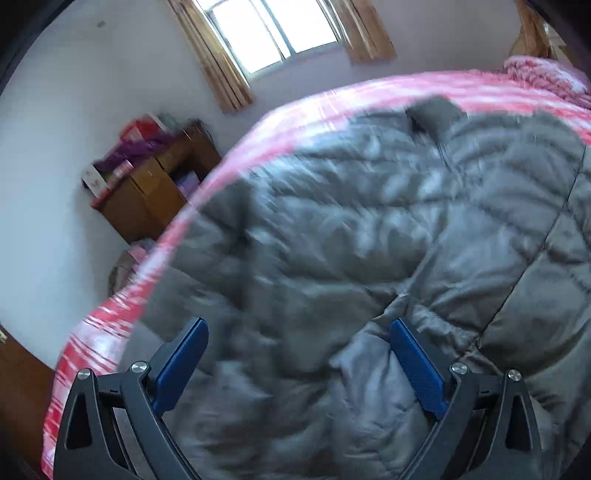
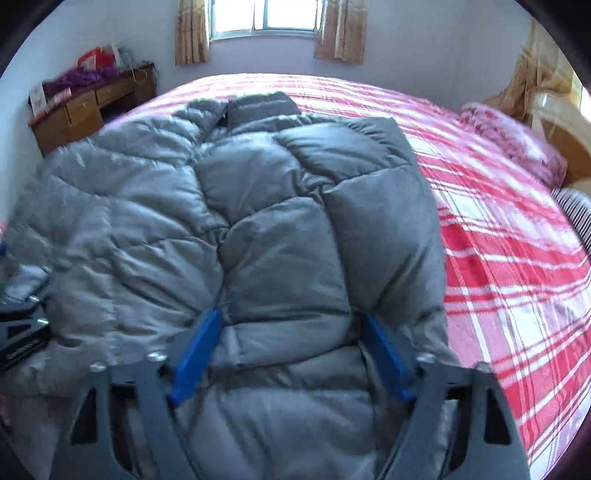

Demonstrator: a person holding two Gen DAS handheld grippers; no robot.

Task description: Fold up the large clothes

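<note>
A large grey quilted down jacket (image 2: 229, 206) lies spread on a bed with a red and white plaid sheet (image 2: 509, 236). Its collar (image 2: 258, 107) points toward the window. Its right side is folded inward over the body. My right gripper (image 2: 291, 328) is open, its blue fingers (image 2: 199, 354) set wide apart over the jacket's near hem. My left gripper (image 1: 299, 336) is open above the jacket (image 1: 369, 221), the fabric lying between and below its blue fingers (image 1: 413, 365). The left gripper's body shows at the left edge of the right wrist view (image 2: 18, 332).
A wooden desk (image 2: 88, 107) with red and purple items stands against the far left wall; it also shows in the left wrist view (image 1: 147, 192). A window with curtains (image 2: 266, 18) is behind the bed. A pink pillow (image 2: 513, 140) lies at the bed's right end.
</note>
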